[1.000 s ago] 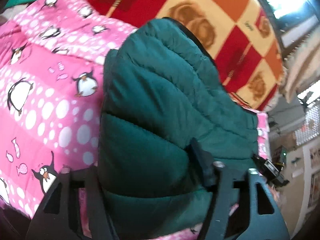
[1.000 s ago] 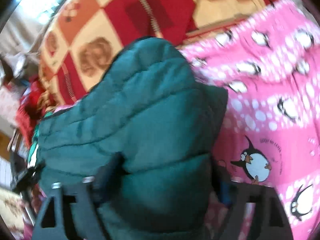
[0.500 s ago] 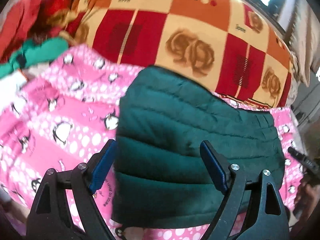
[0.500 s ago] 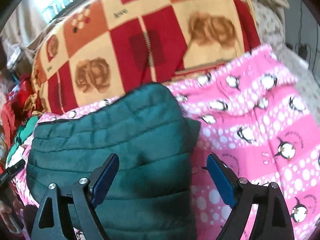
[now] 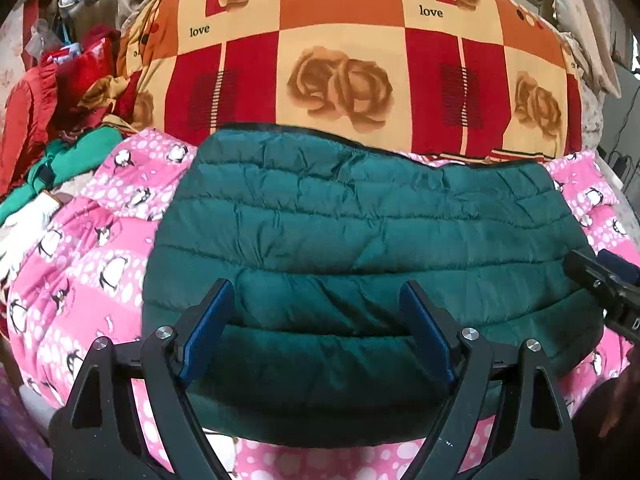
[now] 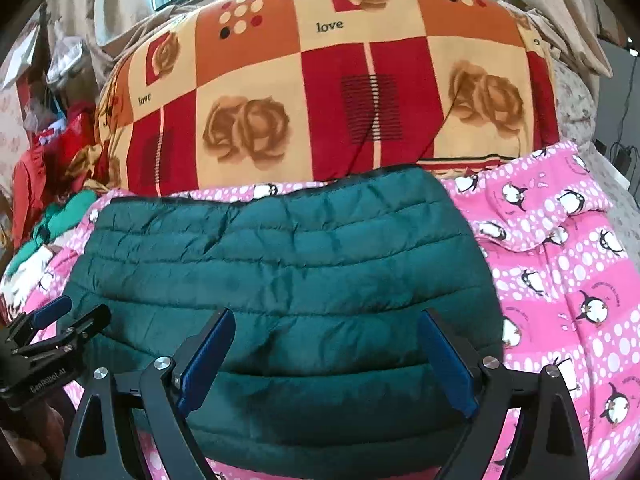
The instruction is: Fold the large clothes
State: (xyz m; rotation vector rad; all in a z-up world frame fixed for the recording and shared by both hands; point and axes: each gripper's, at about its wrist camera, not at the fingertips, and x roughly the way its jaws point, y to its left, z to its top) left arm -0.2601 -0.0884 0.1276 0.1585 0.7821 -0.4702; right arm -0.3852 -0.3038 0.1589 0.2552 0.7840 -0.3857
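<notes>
A dark green quilted puffer jacket (image 5: 360, 232) lies folded into a flat block on a pink penguin blanket (image 5: 80, 264). It also shows in the right wrist view (image 6: 280, 272). My left gripper (image 5: 316, 300) is open and empty, held just above the jacket's near edge. My right gripper (image 6: 326, 328) is open and empty, also above the jacket's near edge. The right gripper's tip shows at the right side of the left wrist view (image 5: 600, 284). The left gripper shows at the left side of the right wrist view (image 6: 60, 320).
A big red, orange and cream rose-patterned quilt (image 5: 340, 60) is piled behind the jacket. Red and green clothes (image 5: 60, 120) are heaped at the far left. The pink blanket (image 6: 560, 280) stretches to the right of the jacket.
Both grippers opened, let go of the jacket and drew back toward me. The jacket now lies flat on the blanket.
</notes>
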